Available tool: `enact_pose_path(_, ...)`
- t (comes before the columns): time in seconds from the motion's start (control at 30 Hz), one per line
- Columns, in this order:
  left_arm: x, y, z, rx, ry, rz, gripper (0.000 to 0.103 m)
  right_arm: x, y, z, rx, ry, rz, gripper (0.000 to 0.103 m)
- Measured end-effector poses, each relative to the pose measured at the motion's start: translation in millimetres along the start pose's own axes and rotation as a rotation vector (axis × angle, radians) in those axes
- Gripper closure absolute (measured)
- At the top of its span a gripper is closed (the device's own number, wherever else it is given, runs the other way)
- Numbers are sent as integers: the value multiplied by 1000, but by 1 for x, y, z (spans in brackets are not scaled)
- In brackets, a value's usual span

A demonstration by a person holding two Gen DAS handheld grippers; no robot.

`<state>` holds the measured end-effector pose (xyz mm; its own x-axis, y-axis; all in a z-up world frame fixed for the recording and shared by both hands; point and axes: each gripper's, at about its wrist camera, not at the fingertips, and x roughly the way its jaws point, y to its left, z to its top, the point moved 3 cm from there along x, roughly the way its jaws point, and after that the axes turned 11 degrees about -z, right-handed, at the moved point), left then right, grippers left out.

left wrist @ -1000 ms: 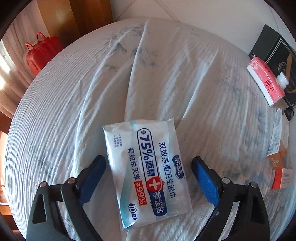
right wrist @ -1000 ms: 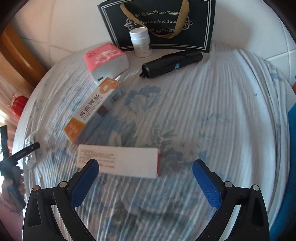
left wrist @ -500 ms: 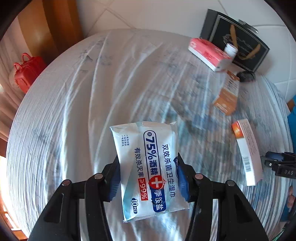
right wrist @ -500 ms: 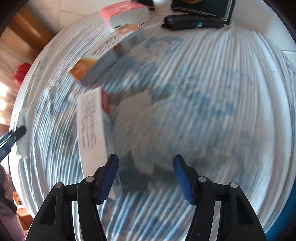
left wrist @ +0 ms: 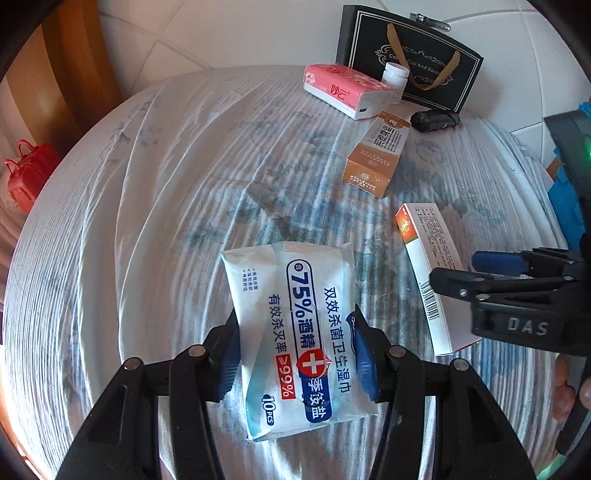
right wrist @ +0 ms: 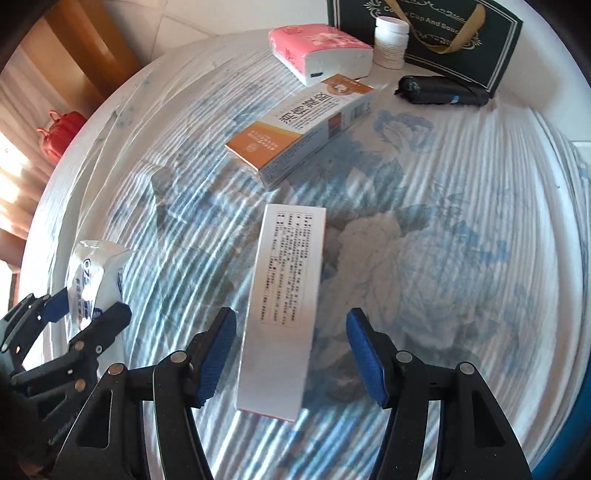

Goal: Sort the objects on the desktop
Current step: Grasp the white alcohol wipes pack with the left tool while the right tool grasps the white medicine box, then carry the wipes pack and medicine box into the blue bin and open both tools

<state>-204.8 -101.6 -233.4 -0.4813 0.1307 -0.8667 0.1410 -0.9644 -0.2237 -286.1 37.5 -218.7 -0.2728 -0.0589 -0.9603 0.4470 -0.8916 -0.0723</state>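
Observation:
My left gripper (left wrist: 295, 354) is shut on a white and blue pack of alcohol wipes (left wrist: 295, 325), held just above the round table's cloth (left wrist: 147, 221). The pack also shows in the right wrist view (right wrist: 98, 280), with the left gripper (right wrist: 85, 310) at the far left. My right gripper (right wrist: 291, 350) is open and straddles the near end of a white medicine box (right wrist: 288, 295) lying on the cloth; its pads do not touch it. The same box (left wrist: 428, 273) shows in the left wrist view, with the right gripper (left wrist: 458, 271) over its near end.
At the back stand a black gift bag (right wrist: 443, 33), a white pill bottle (right wrist: 389, 42), a pink tissue pack (right wrist: 317, 50), a folded black umbrella (right wrist: 443, 90) and an orange and white box (right wrist: 303, 122). A red handbag (right wrist: 61, 129) sits beyond the left edge.
My left gripper closed on the wipes pack and turned right with it. My right gripper narrowed and came down over the white box, which now lies lengthwise between its fingers.

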Motion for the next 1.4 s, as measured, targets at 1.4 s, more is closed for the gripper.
enact_pose_path(1.4, -279, -385, -14, 549, -581, -386, 52, -412, -211, -235, 435, -851, -442, 61)
